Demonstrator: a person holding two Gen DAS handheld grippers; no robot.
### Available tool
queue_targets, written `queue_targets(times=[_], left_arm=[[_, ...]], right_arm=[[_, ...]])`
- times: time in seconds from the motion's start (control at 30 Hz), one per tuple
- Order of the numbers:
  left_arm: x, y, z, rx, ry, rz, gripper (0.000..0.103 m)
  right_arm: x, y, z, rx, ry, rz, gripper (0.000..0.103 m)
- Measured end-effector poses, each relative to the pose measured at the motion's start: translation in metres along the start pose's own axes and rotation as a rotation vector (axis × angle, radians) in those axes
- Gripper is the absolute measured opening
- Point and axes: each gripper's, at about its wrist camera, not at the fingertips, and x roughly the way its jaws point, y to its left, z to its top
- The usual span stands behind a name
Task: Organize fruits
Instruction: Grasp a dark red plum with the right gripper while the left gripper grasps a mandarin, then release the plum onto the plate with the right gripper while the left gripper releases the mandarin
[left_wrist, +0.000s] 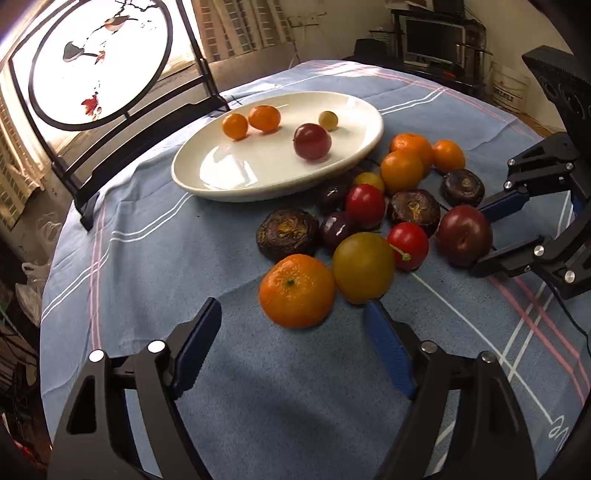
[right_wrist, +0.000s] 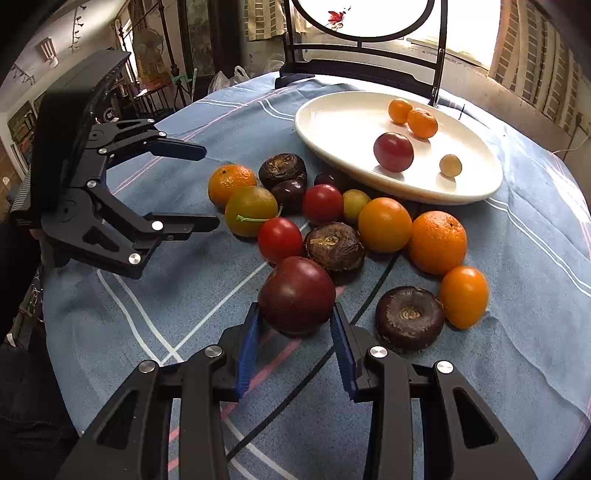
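Observation:
A white oval plate (left_wrist: 207, 177) (right_wrist: 332, 140) holds several small fruits, among them a dark red plum (left_wrist: 312, 141) (right_wrist: 393, 151). A pile of fruit lies on the blue cloth beside it. My left gripper (left_wrist: 291, 314) is open, just short of a mandarin (left_wrist: 296, 291) (right_wrist: 231, 182) and a yellow-green plum (left_wrist: 363, 267) (right_wrist: 251, 210). My right gripper (right_wrist: 295, 314) (left_wrist: 480, 240) has its blue pads against both sides of a dark red plum (right_wrist: 296, 294) (left_wrist: 464, 235) that rests on the cloth.
The pile holds red tomatoes (right_wrist: 280, 240), oranges (right_wrist: 437, 242), and dark wrinkled fruits (right_wrist: 409, 317). A black-framed round screen (left_wrist: 99, 62) stands behind the plate. The round table's edge (left_wrist: 55, 258) curves off at left.

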Motion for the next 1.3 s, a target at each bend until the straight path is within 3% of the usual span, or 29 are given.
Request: queue_targets(times=[0.07,0.13,0.2,0.3,0.37,0.5,0.7,0.87,1.13,1.3], left_arm=[[0.004,-0.001,0.002,0.038,-0.011,-0.03,0.073],[0.007,-0.003,0.004,0.082,-0.014,-0.074,0.059],[0.01,-0.004,0.006,0.107,-0.019,-0.072,0.058],[0.009,-0.002,0.007,0.093,-0.016,-0.044,0.041],[0.006,0.004,0.007,0.041,-0.005,-0.074,0.041],[-0.001,-0.006,-0.001,0.058,-0.002,-0.036,0.041],[-0.024,-0.012,0.002,-0.005,-0.029,-0.041,0.041],[-0.04,-0.01,0.022,-0.127,-0.038,0.0,0.041],[-0.041,0.016,0.086,-0.311,-0.1,0.176,0.041],[-0.019,0.034,0.117,-0.362,-0.092,0.26,0.041]], right_arm=[[-0.002,-0.002,-0.004,0.007,0.002,-0.001,0.038],[-0.002,-0.004,-0.006,0.014,0.001,0.002,0.038],[-0.002,-0.005,-0.007,0.021,-0.001,0.005,0.038],[-0.003,-0.006,-0.008,0.029,-0.004,0.005,0.038],[-0.004,-0.006,-0.008,0.027,-0.005,0.007,0.038],[-0.008,-0.008,-0.013,0.031,-0.009,0.005,0.038],[-0.02,-0.01,-0.021,0.041,-0.032,0.002,0.038],[-0.025,-0.013,-0.02,0.041,-0.041,-0.023,0.038],[-0.062,-0.037,0.039,0.059,-0.206,-0.087,0.038],[-0.059,-0.066,0.082,0.097,-0.255,-0.129,0.038]])
